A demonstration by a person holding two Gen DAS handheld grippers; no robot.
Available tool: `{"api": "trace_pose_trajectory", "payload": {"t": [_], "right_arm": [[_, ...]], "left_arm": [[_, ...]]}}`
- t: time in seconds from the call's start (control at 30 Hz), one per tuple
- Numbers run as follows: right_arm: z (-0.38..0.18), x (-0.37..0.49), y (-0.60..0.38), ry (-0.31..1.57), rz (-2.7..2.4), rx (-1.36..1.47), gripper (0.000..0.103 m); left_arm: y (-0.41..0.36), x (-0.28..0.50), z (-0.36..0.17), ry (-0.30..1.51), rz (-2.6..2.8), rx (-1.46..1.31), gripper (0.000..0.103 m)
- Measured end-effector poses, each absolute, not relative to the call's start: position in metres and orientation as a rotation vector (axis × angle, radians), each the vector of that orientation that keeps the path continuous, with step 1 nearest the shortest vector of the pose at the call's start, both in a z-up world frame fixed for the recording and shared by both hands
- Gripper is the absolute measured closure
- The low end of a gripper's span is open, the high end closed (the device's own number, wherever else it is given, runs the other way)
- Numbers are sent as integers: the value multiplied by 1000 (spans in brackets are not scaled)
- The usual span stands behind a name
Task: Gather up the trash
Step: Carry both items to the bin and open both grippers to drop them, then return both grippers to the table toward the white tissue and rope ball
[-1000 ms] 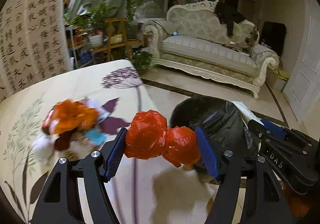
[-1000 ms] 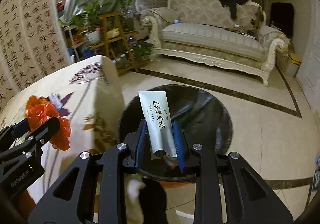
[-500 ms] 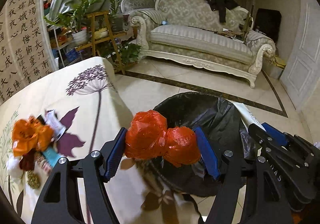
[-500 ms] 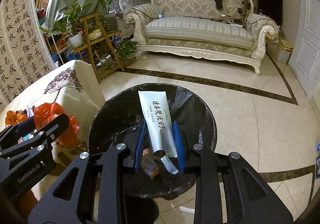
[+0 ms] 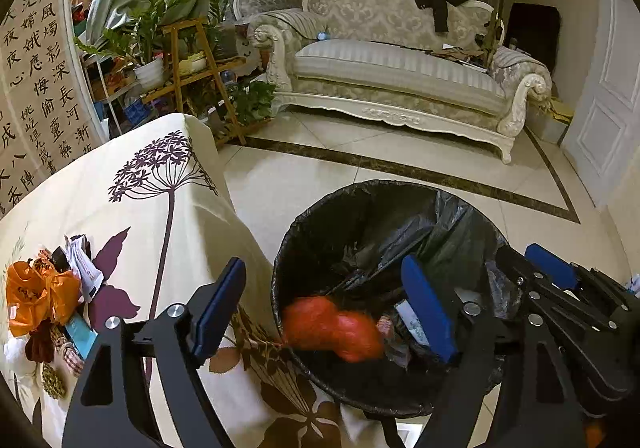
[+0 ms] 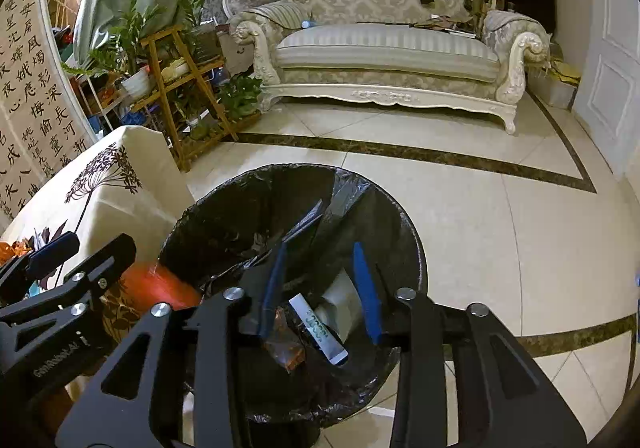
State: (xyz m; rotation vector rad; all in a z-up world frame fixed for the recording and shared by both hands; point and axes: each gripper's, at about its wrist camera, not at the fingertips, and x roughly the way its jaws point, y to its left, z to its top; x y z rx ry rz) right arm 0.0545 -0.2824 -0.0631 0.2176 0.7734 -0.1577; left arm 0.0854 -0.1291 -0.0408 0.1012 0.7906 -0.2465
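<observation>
- Left gripper (image 5: 326, 306) spread wide, gripping nothing; red bag (image 5: 334, 328) blurred, below and between the blue pads, inside the black-lined bin (image 5: 320, 208).
- Right gripper (image 6: 320, 292) parted, gripping nothing; white tube (image 6: 320, 328) lying in the bin beneath.
- Orange bag (image 5: 36, 296) and scraps heaped on the tablecloth (image 5: 132, 216), left of the bin.

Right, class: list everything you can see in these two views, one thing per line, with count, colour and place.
Bin: one, black liner, on the floor beside the table.
Red bag: one, blurred, inside the bin.
Tube: one, white, inside the bin.
Trash pile: one, orange and mixed, on the table.
Table: one, cream floral cloth, left.
Sofa: one, cream, far wall.
Plants: several, green, on the shelf at left.
Left gripper: black, blue pads, open over the bin.
Right gripper: black, blue pads, open over the bin.
</observation>
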Motion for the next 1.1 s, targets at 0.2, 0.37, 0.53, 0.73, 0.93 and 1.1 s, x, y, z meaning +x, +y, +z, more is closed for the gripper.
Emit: {"api": "trace_pose_trajectory", "payload": {"t": [0.2,0.37,0.53,0.73,0.93,1.1], "right_arm": [[-60,51,-287,766,-170,228,66],[-55,46,-290,757,-184,231,60],[-50,41,-285,749,-180,232,59],[-45,36,-266,745,-141,224,52],[-40,34,-232,746,-67,196,51],[-36,33,-197,748,7,166,51]], "left_arm": [[-128,85,-39,797,-246,85,23],[-121,82,-32,784,-240,67,22],[-109,75,-22,761,-229,51,22],[-89,62,-11,735,-197,39,22],[-56,47,-4,715,-133,24,21],[-16,34,-3,712,-56,16,21]]}}
